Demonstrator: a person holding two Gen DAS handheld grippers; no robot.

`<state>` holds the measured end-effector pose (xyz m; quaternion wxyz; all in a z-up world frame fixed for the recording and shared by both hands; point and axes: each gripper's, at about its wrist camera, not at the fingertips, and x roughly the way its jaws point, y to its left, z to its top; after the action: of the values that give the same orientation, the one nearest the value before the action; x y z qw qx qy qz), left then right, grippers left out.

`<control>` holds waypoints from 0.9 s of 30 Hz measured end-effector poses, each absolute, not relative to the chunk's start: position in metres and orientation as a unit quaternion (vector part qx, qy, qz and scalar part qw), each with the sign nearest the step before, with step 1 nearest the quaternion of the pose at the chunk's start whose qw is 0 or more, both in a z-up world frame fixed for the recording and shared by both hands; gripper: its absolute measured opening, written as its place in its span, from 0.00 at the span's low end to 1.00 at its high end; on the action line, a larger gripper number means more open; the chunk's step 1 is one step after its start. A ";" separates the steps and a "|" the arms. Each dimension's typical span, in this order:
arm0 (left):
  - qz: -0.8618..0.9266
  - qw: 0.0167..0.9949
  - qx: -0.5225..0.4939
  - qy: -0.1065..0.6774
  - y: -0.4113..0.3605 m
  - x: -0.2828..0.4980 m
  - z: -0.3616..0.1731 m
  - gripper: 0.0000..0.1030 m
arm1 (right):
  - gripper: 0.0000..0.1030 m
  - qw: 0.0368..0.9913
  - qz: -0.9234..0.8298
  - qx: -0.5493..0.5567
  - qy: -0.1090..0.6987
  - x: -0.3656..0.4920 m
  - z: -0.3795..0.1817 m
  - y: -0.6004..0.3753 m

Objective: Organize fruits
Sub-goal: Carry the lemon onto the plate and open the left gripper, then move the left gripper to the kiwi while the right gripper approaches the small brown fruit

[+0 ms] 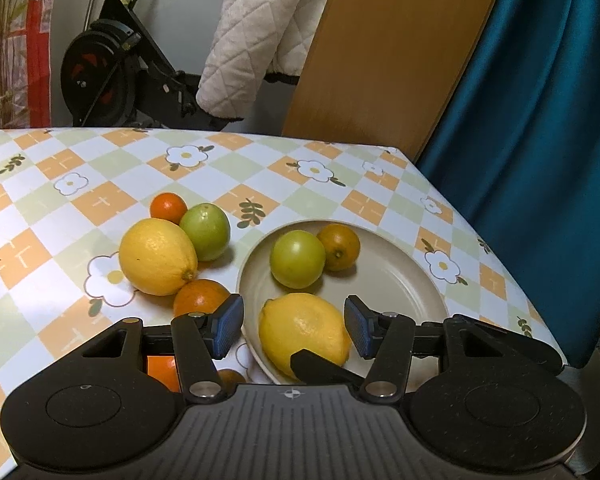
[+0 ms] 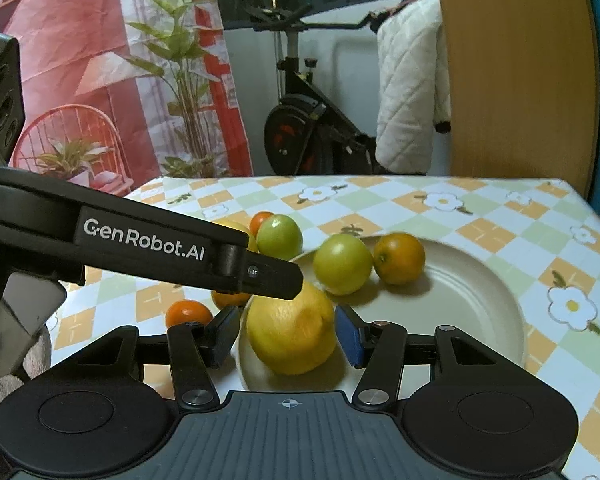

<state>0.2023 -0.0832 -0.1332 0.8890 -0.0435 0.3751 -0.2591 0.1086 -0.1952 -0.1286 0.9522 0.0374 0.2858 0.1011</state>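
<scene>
Left gripper (image 2: 296, 276) housing reads "GenRobot.AI", white on black.
Right gripper (image 2: 286, 334): jaws apart, lemon (image 2: 290, 334) between blue pads, gap visible each side.
Left gripper jaws apart too; same lemon (image 1: 302, 334) sits between its pads, no contact seen.
Lemon: yellow, dimpled rind, lying at near edge of beige plate (image 1: 400, 280).
Further in on plate: green fruit (image 1: 297, 258) touching orange (image 1: 339, 247).
On checked floral tablecloth (image 1: 340, 200), left of plate: second lemon (image 1: 157, 256), green fruit, small oranges, clustered.
</scene>
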 end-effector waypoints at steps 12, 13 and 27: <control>-0.238 0.904 -0.036 0.352 -0.051 0.169 -0.112 0.56 | 0.48 0.956 0.113 0.016 0.271 0.087 -0.114 -0.182; -0.234 0.906 -0.037 0.351 -0.048 0.166 -0.111 0.56 | 0.48 0.956 0.116 0.015 0.270 0.085 -0.114 -0.180; -0.188 0.920 -0.053 0.341 -0.010 0.133 -0.111 0.56 | 0.46 0.950 0.150 0.000 0.273 0.069 -0.112 -0.161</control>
<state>0.1333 -0.0104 -0.1112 0.9195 -0.0532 0.3408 -0.1883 0.0686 -0.1613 -0.1121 0.9502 0.0001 0.2732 0.1500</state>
